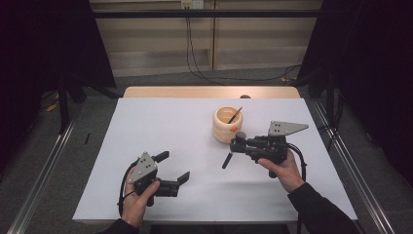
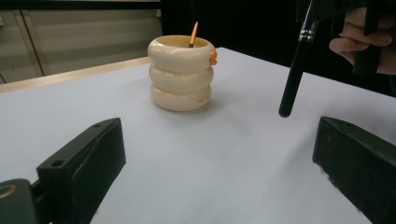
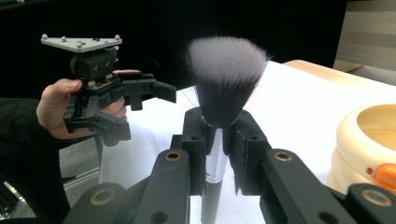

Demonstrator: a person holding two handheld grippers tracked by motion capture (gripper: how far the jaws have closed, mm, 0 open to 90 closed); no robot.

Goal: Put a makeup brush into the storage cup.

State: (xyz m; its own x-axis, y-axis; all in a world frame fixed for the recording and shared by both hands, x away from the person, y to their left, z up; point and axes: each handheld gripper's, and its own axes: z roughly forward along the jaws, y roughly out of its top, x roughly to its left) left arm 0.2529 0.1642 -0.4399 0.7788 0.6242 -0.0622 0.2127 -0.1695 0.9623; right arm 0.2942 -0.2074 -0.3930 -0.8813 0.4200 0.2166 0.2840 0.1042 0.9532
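I am clamping the makeup brush (image 3: 219,116) by its silver ferrule in my right hand-held gripper (image 1: 242,143). Its long axis is running across the jaws: bristles rising above them, the black handle slanting down toward the tabletop (image 1: 160,126), tip hanging just clear. The cream ringed holder (image 1: 227,125) is sitting just beyond it. My left hand-held gripper (image 1: 174,167) is standing open, gripping nothing.

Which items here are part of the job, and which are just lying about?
In the job:
- brush, clamped in the right tongs
- cream holder, already with a thin orange-tipped stick in it
- left tongs, open, empty

Lying about:
- wall cables
- dark thing at the table's far edge, too small to identify
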